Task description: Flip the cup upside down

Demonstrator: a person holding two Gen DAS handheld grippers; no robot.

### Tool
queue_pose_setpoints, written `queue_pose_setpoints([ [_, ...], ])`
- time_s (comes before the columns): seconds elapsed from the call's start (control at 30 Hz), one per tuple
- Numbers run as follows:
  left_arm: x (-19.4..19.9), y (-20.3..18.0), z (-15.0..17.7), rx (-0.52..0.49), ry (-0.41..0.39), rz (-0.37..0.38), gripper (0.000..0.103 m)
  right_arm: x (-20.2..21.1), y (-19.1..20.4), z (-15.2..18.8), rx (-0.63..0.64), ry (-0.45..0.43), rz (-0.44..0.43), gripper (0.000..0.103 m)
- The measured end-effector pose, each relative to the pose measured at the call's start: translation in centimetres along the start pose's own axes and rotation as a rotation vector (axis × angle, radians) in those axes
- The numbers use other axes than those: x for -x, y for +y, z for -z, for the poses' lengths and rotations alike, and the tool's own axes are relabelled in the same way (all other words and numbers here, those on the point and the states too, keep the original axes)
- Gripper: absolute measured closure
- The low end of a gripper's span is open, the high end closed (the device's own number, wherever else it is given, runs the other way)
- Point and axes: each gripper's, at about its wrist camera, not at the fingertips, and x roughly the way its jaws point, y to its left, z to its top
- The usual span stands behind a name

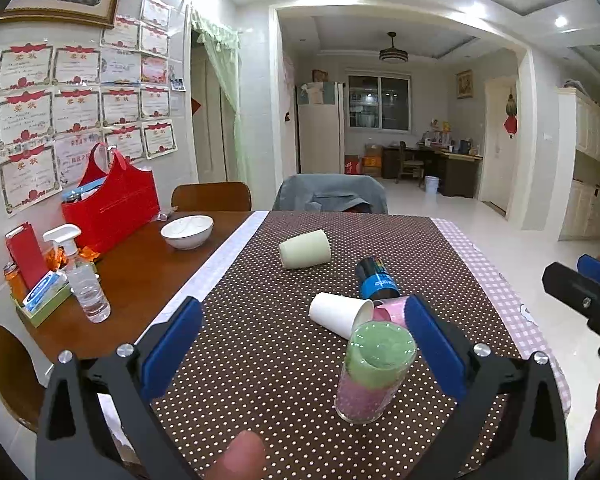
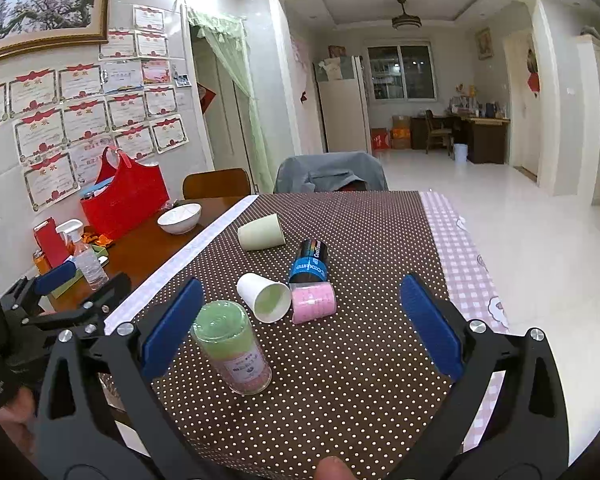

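Observation:
Several cups are on the brown dotted tablecloth (image 1: 260,360). A clear glass cup with green and pink inside (image 1: 374,376) stands base up, near my left gripper's right finger (image 1: 436,344); it also shows in the right wrist view (image 2: 232,346). A white paper cup (image 1: 340,314) (image 2: 264,296), a pink cup (image 2: 314,302), a black and blue cup (image 1: 376,278) (image 2: 310,262) and a pale green cup (image 1: 305,254) (image 2: 260,232) lie on their sides. My left gripper (image 1: 300,344) is open and empty. My right gripper (image 2: 300,328) is open and empty.
A white bowl (image 1: 187,231), a red bag (image 1: 112,206), a spray bottle (image 1: 85,280) and small boxes sit on the wooden table at left. Chairs (image 1: 330,196) stand at the far edge. A pink checked cloth (image 2: 460,248) covers the right edge.

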Motion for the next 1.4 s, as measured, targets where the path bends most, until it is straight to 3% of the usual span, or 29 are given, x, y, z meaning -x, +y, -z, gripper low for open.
queue_pose_setpoints([
  [0.43, 4.9, 1.6, -1.5, -0.010, -0.050, -0.079, 0.004, 1.9, 3.3, -0.5, 0.065, -0.029, 0.002, 0.006],
  [0.7, 7.0, 1.5, -1.8, -0.005, -0.083, -0.084, 0.004, 2.7, 5.0, -0.3, 0.107, -0.041, -0.004, 0.006],
  [1.4, 7.4, 1.2, -1.8, 0.023, -0.076, -0.059, 0.004, 3.3, 4.7, -0.7, 0.087, -0.057, 0.015, 0.006],
])
